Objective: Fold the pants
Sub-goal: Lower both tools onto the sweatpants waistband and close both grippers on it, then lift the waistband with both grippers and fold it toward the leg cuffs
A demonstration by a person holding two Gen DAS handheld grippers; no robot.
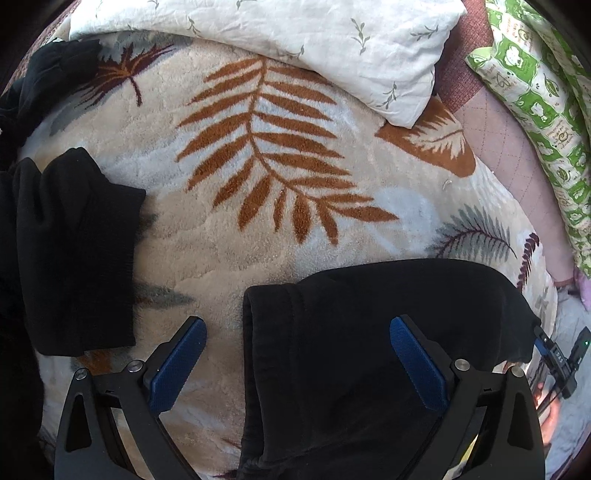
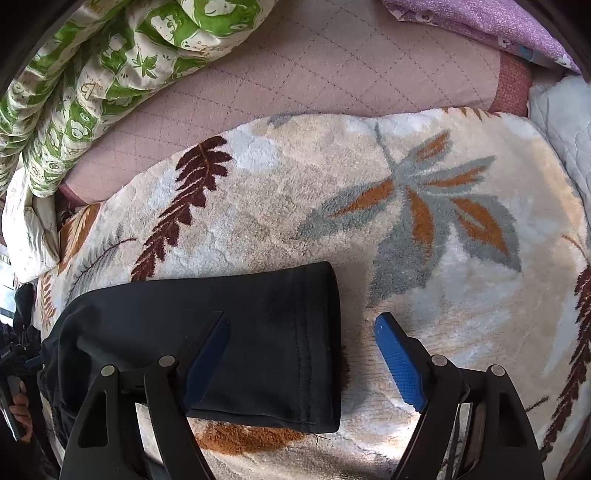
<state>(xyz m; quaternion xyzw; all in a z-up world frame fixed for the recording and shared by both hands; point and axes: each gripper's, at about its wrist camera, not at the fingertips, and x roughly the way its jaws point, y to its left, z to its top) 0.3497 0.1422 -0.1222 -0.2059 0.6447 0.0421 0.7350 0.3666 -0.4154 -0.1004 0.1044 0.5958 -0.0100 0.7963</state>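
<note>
The black pants [image 1: 351, 350], of soft matte knit cloth with stitched hems, lie on a plush fleece blanket [image 1: 229, 236] printed with rust-brown, grey and maroon leaves on cream, spread over a bed. In the left wrist view one leg end with a double-stitched cuff lies under the left gripper [image 1: 297, 363], whose jaws stand spread wide; its right blue ribbed pad is over the cloth, its left over bare blanket, neither visibly pinching. A second black fabric piece [image 1: 77, 254] with a ribbed edge lies well apart at the left.

In the right wrist view another hemmed end of the pants [image 2: 258, 350] lies flat, its rectangular cuff facing right. The right gripper [image 2: 303, 360] is also spread, straddling the hem: the left pad over the cloth, the right pad over the blanket.

Beyond the blanket shows a pink quilted mattress cover [image 2: 314, 70] with diamond stitching. A white crinkled pillow [image 1: 295, 40] with small green sprigs overlaps the blanket's far edge. A green-and-cream printed quilt [image 2: 92, 74] is bunched alongside, and a purple cloth [image 2: 480, 22] lies in the far corner.
</note>
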